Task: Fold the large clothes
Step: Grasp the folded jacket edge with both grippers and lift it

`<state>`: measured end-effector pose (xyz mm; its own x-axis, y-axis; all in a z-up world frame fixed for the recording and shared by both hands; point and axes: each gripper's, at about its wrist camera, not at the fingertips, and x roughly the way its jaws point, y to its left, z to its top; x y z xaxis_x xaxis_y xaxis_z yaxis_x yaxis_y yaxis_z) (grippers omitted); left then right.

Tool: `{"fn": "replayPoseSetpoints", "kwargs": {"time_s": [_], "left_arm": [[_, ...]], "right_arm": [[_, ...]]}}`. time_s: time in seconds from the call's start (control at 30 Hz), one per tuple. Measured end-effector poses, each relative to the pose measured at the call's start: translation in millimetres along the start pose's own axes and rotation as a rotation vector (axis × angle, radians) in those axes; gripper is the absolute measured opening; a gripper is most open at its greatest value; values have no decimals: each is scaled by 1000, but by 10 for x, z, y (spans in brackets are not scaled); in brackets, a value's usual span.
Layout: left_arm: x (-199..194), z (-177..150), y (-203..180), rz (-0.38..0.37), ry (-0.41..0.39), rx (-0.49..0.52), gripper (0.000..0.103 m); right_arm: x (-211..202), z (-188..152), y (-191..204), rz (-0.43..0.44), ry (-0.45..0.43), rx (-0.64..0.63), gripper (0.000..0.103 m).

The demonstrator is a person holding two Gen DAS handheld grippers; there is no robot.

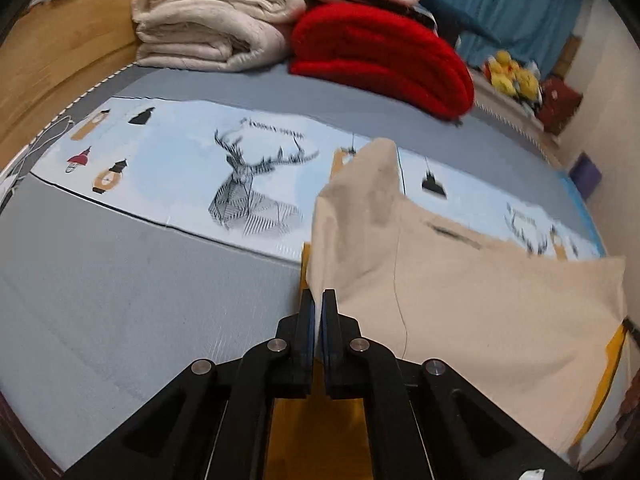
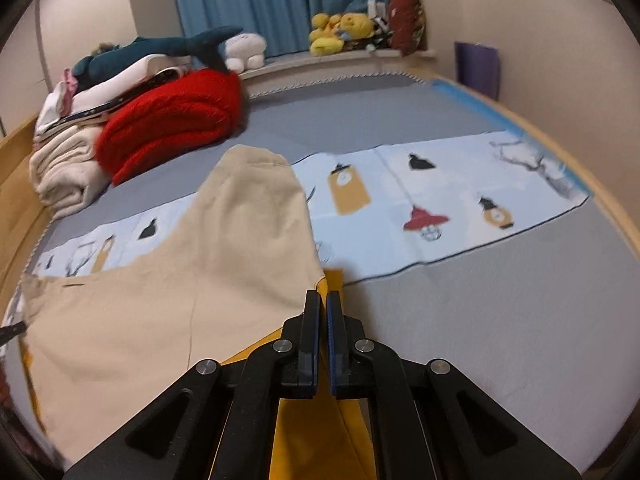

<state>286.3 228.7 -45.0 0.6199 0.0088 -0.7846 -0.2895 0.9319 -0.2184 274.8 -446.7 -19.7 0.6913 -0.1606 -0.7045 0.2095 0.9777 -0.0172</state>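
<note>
Left hand-held gripper (image 1: 318, 300) clenched on edge of beige garment (image 1: 460, 280); right hand-held gripper (image 2: 323, 302) clenched on opposite edge, yellow lining (image 2: 312, 432) showing beneath; I hold garment lifted between both, over bed (image 2: 500, 300); risks as I judge: thin pinch slipping if I pull unevenly; fold landing skewed; far hem dragging printed cloth (image 2: 440, 200); further back, red blanket (image 2: 172, 120) may be brushed.

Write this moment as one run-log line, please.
left gripper: shut on beige garment | right gripper: shut on beige garment | garment lifted over bed
</note>
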Motion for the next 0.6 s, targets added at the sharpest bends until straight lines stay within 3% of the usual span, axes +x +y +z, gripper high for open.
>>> {"fn": "replayPoseSetpoints", "kwargs": {"time_s": [0.13, 0.27, 0.37, 0.43, 0.53, 0.6], "left_arm": [[163, 78, -39, 37, 2, -15, 2], [498, 85, 23, 60, 92, -57, 5], [773, 0, 137, 59, 230, -116, 12], [713, -11, 137, 49, 226, -118, 14], [490, 29, 92, 12, 159, -85, 20], [427, 15, 48, -55, 170, -58, 20]], "right_arm": [[172, 101, 60, -49, -2, 21, 2], [409, 142, 51, -94, 36, 53, 0], [742, 51, -76, -134, 168, 95, 0], [886, -39, -146, -172, 253, 109, 2], [699, 5, -113, -181, 174, 59, 3], [543, 18, 6, -92, 125, -9, 3]]}}
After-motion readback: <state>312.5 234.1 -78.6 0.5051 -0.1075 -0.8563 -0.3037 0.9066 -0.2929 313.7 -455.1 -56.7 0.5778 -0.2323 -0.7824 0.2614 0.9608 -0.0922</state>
